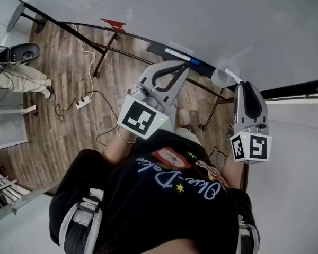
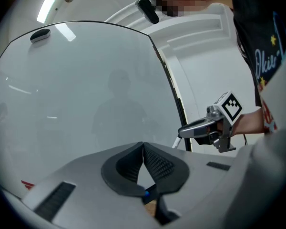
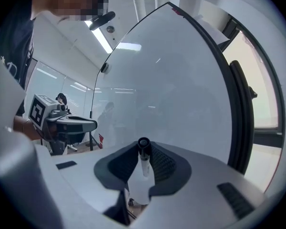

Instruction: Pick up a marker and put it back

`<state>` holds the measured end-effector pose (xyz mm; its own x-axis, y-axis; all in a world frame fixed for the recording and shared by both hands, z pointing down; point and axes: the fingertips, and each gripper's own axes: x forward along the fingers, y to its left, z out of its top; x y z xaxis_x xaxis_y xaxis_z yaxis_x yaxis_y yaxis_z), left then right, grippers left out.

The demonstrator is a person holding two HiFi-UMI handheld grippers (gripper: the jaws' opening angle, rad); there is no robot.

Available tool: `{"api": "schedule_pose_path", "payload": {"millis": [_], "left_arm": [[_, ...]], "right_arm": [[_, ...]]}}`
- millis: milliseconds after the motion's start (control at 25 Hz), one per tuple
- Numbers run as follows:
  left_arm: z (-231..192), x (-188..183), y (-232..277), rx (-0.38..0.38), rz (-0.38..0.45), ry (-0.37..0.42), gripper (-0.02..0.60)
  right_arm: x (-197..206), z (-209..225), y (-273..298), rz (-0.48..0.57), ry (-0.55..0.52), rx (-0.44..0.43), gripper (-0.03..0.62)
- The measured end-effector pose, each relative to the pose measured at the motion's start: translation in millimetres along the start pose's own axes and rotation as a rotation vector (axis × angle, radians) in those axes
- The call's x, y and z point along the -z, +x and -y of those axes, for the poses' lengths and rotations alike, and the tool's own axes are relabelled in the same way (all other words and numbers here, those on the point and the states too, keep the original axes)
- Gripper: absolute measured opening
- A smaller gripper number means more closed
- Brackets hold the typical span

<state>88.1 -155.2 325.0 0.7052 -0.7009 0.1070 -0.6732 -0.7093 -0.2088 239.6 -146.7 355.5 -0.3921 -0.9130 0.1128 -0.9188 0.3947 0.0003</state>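
Observation:
My right gripper is shut on a white marker with a black cap; the marker's end sticks out beyond the jaws toward the whiteboard. It hangs in the air close to the board's lower right edge. My left gripper is shut with nothing between its pads, which meet at the tips. It points at the whiteboard near the ledge, where another marker with a blue end lies. In the left gripper view the right gripper shows at the right.
The whiteboard's stand legs rest on a wooden floor with cables and a power strip. A person's legs are at the far left. A dark small object sticks high on the board. A white wall runs along the right.

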Motion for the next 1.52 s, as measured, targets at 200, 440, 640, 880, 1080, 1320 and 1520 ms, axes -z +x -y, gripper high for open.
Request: {"api": "schedule_pose_path", "payload": {"millis": [200, 440, 640, 880, 1080, 1320, 1520], "left_arm": [[7.4, -2.8, 3.3, 0.010, 0.010, -0.001, 0.003], [18.5, -8.4, 0.3, 0.026, 0.019, 0.008, 0.003], [26.5, -12.2, -2.2, 0.035, 0.028, 0.008, 0.003], [34.6, -18.1, -5.8, 0.041, 0.045, -0.007, 0.003], [42.3, -22.1, -7.4, 0.046, 0.056, -0.008, 0.003], [52.2, -25.0, -8.6, 0.062, 0.070, 0.001, 0.003], [56.9, -26.4, -8.6, 0.074, 0.074, 0.007, 0.003]], "right_arm": [[-8.8, 2.9, -9.3, 0.024, 0.002, 0.002, 0.072], [-18.7, 5.1, -24.5, 0.049, -0.003, 0.011, 0.072], [-28.8, 5.3, -37.6, 0.072, -0.015, 0.019, 0.072], [-35.8, 5.8, -53.2, 0.088, -0.027, 0.038, 0.072], [-38.0, 8.2, -66.7, 0.096, -0.032, 0.055, 0.072], [-39.0, 11.6, -82.5, 0.106, -0.035, 0.083, 0.072], [-39.8, 13.7, -92.3, 0.112, -0.029, 0.101, 0.072]]}}
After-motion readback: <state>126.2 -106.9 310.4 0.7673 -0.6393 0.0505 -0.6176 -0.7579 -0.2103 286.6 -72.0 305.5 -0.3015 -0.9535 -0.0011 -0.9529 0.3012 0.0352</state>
